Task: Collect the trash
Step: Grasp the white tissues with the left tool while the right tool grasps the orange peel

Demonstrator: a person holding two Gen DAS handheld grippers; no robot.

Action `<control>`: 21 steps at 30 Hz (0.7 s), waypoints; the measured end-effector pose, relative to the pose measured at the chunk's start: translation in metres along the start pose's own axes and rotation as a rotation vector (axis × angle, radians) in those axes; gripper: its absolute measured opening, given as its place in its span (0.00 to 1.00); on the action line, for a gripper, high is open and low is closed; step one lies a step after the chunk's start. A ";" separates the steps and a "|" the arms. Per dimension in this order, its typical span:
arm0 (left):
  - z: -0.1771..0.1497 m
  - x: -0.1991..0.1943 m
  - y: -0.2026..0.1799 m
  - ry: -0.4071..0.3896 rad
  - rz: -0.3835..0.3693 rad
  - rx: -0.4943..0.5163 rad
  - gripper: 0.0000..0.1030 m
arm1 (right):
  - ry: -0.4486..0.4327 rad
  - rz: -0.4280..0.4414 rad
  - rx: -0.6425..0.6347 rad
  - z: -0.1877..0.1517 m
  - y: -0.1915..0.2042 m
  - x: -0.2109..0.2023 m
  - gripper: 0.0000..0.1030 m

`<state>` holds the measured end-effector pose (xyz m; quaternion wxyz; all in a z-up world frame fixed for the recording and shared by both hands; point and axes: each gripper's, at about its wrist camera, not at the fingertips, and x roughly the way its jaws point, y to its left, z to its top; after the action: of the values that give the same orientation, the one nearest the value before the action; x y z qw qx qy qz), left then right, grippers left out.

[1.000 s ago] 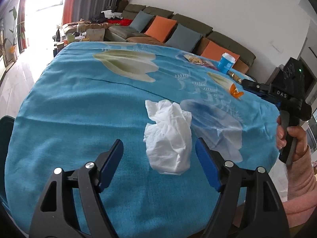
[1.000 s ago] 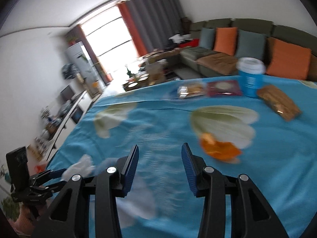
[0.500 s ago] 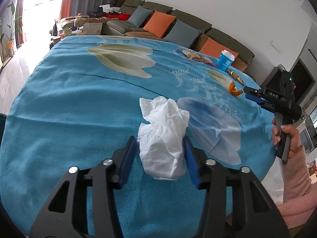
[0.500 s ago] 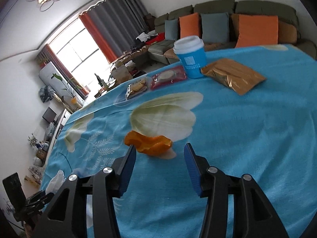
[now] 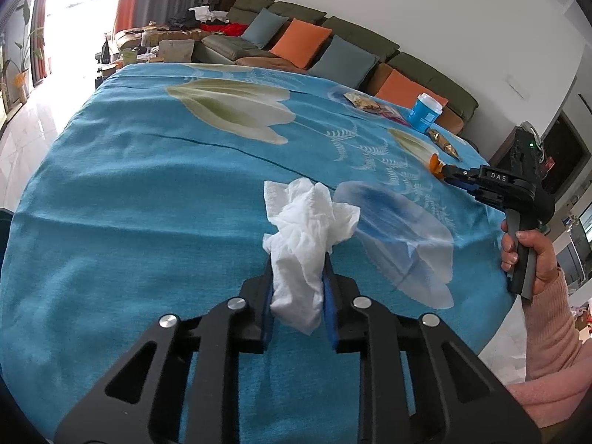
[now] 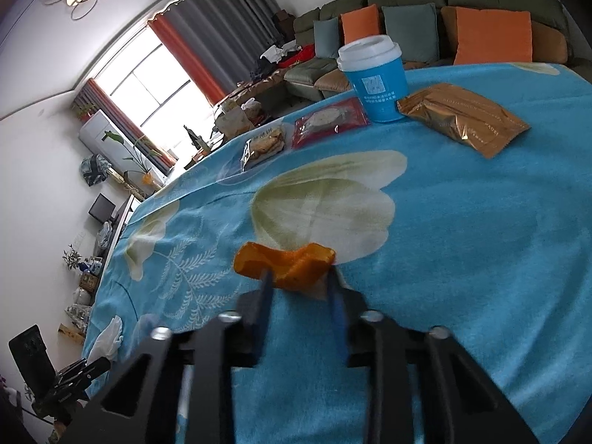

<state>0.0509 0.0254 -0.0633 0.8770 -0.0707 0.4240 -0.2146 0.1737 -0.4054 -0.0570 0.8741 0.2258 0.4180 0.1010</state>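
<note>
A crumpled white tissue (image 5: 310, 222) lies on the blue flowered tablecloth (image 5: 148, 185). My left gripper (image 5: 298, 264) has its jaws closing on the tissue's near end, and the blue pads press it from both sides. In the right wrist view an orange peel (image 6: 285, 264) sits between the closing jaws of my right gripper (image 6: 299, 279), whose fingertips touch its sides. The left wrist view shows the right gripper (image 5: 444, 174) at the peel (image 5: 433, 162) near the table's right edge, held by a hand in a pink sleeve (image 5: 547, 318). The tissue (image 6: 109, 336) shows far left in the right wrist view.
Beyond the peel stand a blue paper cup with a white lid (image 6: 373, 81), a gold snack wrapper (image 6: 462, 122), a red packet (image 6: 329, 120) and a clear biscuit packet (image 6: 262, 146). A sofa with orange and grey cushions (image 5: 303, 40) runs behind the table.
The left jaws have come in from wide apart onto the tissue. The right gripper has moved forward and down to the orange peel, and its jaws have narrowed around it.
</note>
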 end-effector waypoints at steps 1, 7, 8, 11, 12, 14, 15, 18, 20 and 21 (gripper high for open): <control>0.000 0.000 0.000 -0.001 0.000 0.001 0.20 | 0.001 0.005 0.006 -0.001 -0.001 0.000 0.19; 0.000 -0.002 -0.001 -0.010 0.007 0.012 0.15 | -0.011 0.020 0.004 -0.004 0.003 -0.002 0.16; 0.000 -0.003 -0.001 -0.014 0.011 0.014 0.15 | -0.014 0.025 0.003 -0.003 0.003 -0.002 0.15; 0.000 -0.007 -0.002 -0.026 0.018 0.023 0.14 | -0.021 0.058 -0.016 -0.006 0.011 -0.006 0.14; 0.000 -0.009 -0.002 -0.031 0.022 0.025 0.14 | -0.022 0.066 -0.023 -0.006 0.014 -0.006 0.14; 0.000 -0.014 -0.001 -0.042 0.025 0.027 0.14 | -0.022 0.095 -0.047 -0.008 0.027 -0.007 0.14; 0.000 -0.016 0.000 -0.046 0.025 0.025 0.14 | -0.022 0.111 -0.060 -0.010 0.034 -0.007 0.14; -0.001 -0.023 0.003 -0.060 0.036 0.019 0.14 | -0.013 0.164 -0.092 -0.015 0.052 -0.007 0.14; -0.002 -0.028 0.006 -0.070 0.043 0.013 0.14 | -0.003 0.204 -0.113 -0.017 0.065 -0.007 0.14; -0.003 -0.031 0.008 -0.075 0.047 0.009 0.14 | 0.002 0.222 -0.125 -0.019 0.072 -0.006 0.14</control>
<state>0.0341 0.0460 -0.0450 0.8974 -0.0648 0.3914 -0.1930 0.1563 -0.3389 -0.0289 0.8695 0.2156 0.3844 0.2231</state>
